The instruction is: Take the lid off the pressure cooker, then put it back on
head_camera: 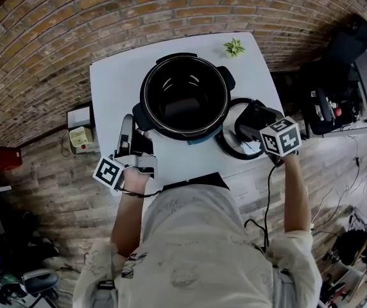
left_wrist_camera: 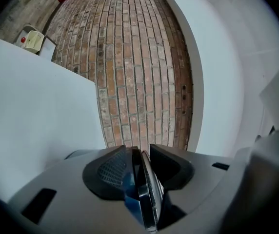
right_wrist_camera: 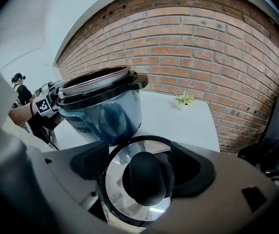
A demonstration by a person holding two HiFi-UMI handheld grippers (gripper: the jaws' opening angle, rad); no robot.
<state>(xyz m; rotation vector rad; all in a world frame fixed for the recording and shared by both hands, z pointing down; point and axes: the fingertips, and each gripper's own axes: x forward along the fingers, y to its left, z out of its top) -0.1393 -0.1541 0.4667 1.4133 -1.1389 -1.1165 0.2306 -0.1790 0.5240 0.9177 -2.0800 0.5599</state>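
The black pressure cooker pot stands open in the middle of the white table; in the right gripper view the pot rises just beyond the jaws. Its round glass lid is to the right of the pot. My right gripper is shut on the lid's black knob, and the lid tilts toward the camera. At the pot's near-left side is my left gripper. In the left gripper view its jaws are open, with the thin dark edge of the pot's side handle between them.
A small green plant sits at the table's far right corner. On the brick floor to the left are a beige box and a red case. Black equipment stands to the right of the table.
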